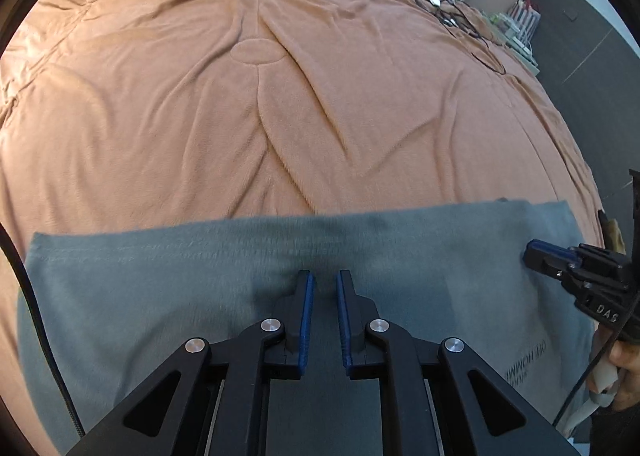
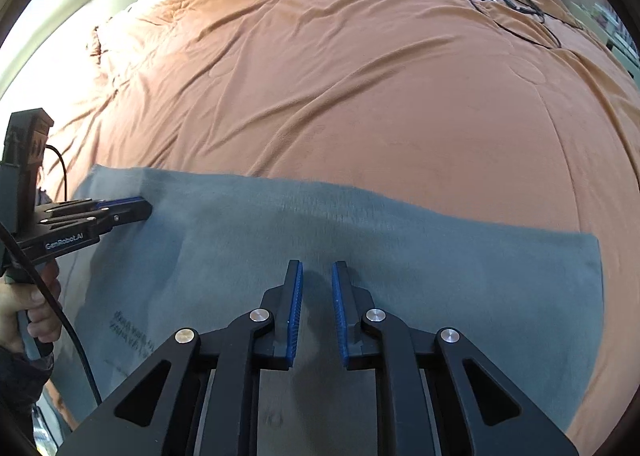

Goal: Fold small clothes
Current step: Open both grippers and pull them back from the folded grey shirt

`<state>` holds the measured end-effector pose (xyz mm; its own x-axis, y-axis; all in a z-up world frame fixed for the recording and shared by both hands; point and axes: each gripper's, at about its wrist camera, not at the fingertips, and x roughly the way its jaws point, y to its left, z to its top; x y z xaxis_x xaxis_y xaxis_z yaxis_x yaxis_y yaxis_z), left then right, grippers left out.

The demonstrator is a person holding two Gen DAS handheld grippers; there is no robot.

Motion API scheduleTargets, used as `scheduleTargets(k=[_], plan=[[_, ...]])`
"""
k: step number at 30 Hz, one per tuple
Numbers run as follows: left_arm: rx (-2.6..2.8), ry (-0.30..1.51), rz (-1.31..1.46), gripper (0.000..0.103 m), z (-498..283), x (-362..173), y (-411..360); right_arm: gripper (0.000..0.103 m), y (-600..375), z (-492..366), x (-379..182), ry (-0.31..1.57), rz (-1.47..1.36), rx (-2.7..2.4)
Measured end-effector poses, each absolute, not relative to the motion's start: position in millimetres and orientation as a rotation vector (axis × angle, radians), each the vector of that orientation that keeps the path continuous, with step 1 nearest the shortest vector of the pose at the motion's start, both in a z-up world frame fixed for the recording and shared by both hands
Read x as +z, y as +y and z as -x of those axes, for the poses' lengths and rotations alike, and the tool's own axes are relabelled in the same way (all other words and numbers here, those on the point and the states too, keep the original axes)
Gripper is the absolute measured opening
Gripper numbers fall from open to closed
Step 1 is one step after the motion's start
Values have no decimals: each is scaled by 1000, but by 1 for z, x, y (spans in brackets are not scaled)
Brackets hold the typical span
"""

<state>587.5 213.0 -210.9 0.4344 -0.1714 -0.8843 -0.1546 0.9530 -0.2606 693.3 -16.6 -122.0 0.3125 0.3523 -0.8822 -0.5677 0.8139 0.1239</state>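
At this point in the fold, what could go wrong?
1. Both the left hand-held gripper and right hand-held gripper show a narrow gap between the pads over the grey garment; whether fabric is pinched is unclear, so the garment may slip.
2. The orange blanket beneath is soft and wrinkled; the pads could snag it too.

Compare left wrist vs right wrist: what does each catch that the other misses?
Left wrist only: the right gripper over the grey garment's right side, the right hand holding it, a cluttered shelf beyond the bed. Right wrist only: the left gripper at the garment's left edge, the left hand, a cream padded panel. Both: the garment, its printed text, the orange blanket, black cables on it.
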Motion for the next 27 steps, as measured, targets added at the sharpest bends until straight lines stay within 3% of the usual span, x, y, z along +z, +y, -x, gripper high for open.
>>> scheduleTargets(k=[11,17,22,27], plan=[[51,1093,343,12,-606,-211,217,11,15,-721,-139,1067,230,513],[72,1093,294,13,-579,-191,221,13,8,-705,-124,1084,202,539],[113,1121,282,13,-550,-188,245,27,-15,-688,-120,1095,241,543],[195,1166,278,13,-524,-192,280,28,-50,-679,-119,1111,246,489]])
